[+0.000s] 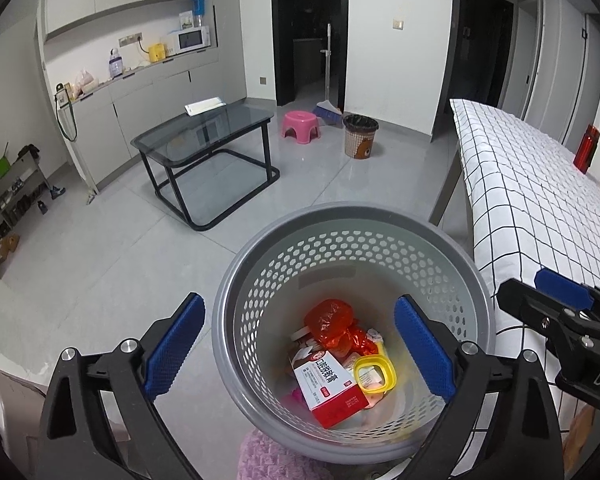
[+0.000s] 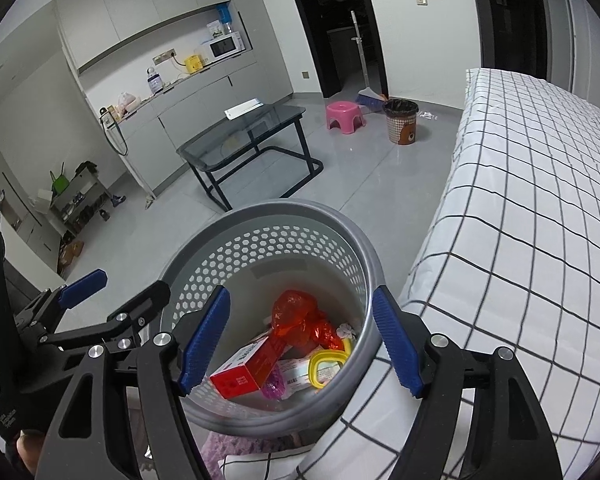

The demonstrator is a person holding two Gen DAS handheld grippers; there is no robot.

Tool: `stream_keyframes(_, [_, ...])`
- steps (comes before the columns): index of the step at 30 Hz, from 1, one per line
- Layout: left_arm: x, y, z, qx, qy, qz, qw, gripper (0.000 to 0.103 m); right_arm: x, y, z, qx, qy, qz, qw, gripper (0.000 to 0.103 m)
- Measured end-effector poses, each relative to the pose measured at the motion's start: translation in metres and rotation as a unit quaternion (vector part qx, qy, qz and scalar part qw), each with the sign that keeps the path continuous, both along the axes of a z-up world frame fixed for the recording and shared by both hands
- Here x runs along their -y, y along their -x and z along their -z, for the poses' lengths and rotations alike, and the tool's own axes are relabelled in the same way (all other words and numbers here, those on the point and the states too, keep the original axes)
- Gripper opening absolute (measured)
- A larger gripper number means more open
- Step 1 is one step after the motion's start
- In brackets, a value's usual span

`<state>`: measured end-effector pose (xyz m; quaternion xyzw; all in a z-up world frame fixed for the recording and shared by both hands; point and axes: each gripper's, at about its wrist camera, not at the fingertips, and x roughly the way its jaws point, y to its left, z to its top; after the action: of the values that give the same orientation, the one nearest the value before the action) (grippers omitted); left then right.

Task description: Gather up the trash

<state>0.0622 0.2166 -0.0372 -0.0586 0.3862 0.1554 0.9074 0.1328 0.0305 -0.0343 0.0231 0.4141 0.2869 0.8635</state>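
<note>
A grey perforated waste basket (image 1: 260, 264) (image 2: 351, 236) stands on the floor beside the bed. Inside lie a red and white box (image 1: 331, 394) (image 2: 244, 372), a crumpled orange-red wrapper (image 1: 331, 322) (image 2: 296, 312) and a yellow plastic ring lid (image 1: 373, 374) (image 2: 325, 364). My left gripper (image 1: 300, 352) hovers above the basket, open and empty, one finger outside the rim and one over the inside. My right gripper (image 2: 300, 344) is also open and empty over the basket. Each gripper shows at the side of the other's view.
A bed with a white checked cover (image 1: 539, 208) (image 2: 531, 220) runs along the right. A glass coffee table (image 1: 204, 136) (image 2: 244, 136), a pink stool (image 1: 300, 122) (image 2: 344, 114), a broom and a second brown bin (image 1: 359, 136) (image 2: 403, 124) stand farther off. Pink fabric (image 1: 268, 460) lies below the basket.
</note>
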Motion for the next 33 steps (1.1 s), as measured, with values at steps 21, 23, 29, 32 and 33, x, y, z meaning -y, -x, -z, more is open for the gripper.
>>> stream_keyframes(21, [0.008, 0.013, -0.005, 0.004, 0.003, 0.004, 1.0000, 0.097, 0.015, 0.025, -0.012, 0.025, 0.006, 0.012, 1.000, 0.073])
stream_keyframes(23, [0.007, 0.014, -0.004, 0.003, 0.004, 0.003, 1.0000, 0.097, 0.016, 0.024, -0.012, 0.026, 0.007, 0.013, 1.000, 0.073])
stream_keyframes(29, [0.009, 0.016, -0.005, 0.005, 0.002, 0.002, 1.0000, 0.097, 0.016, 0.023, -0.012, 0.026, 0.005, 0.012, 1.000, 0.073])
stream_keyframes(32, [0.010, 0.017, -0.006, 0.005, -0.005, -0.001, 1.0000, 0.097, 0.016, 0.023, -0.012, 0.027, 0.005, 0.011, 1.000, 0.073])
stream_keyframes(33, [0.010, 0.017, -0.006, 0.005, -0.006, -0.001, 1.0000, 0.097, 0.016, 0.023, -0.012, 0.028, 0.005, 0.010, 1.000, 0.073])
